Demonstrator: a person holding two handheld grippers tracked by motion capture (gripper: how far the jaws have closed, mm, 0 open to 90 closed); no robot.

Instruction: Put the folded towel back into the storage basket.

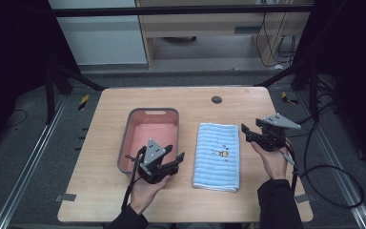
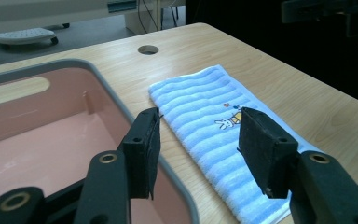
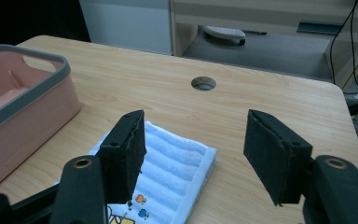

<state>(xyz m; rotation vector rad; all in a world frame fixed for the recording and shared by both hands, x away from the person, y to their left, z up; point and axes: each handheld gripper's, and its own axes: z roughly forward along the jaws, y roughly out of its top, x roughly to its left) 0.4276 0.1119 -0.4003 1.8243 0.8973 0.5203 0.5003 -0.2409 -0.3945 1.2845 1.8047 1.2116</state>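
Since both grippers are hanging near the towel, that's what I'm treating as the job.

High view: towel [image 1: 217,156] lies flat and folded on the table [image 1: 109,200], just right of the pink bin [image 1: 148,138]. Left gripper [image 1: 174,156] sits over the bin's near right corner, jaws apart, holding nothing. Right gripper [image 1: 247,132] hovers just off the towel's far right corner, also spread and empty.

Left gripper view: left gripper [image 2: 198,140] stands wide, one jaw over the bin [image 2: 121,100] rim, the other over the towel [image 2: 205,121]. Little rabbit print shows between the jaws. Nothing touching yet.

Right gripper view: right gripper [image 3: 193,149] is wide open above the towel's [image 3: 172,175] far corner, bare wood under the outer jaw. Bin [image 3: 32,112] sits off to the side.

Handling guess: light, soft terry, floppy, not fragile, ribbed so it shouldn't slip. It'll sag and unfold if lifted at one point.

Where to grab: I'd pinch the two corners of one short edge, all layers, one gripper each.
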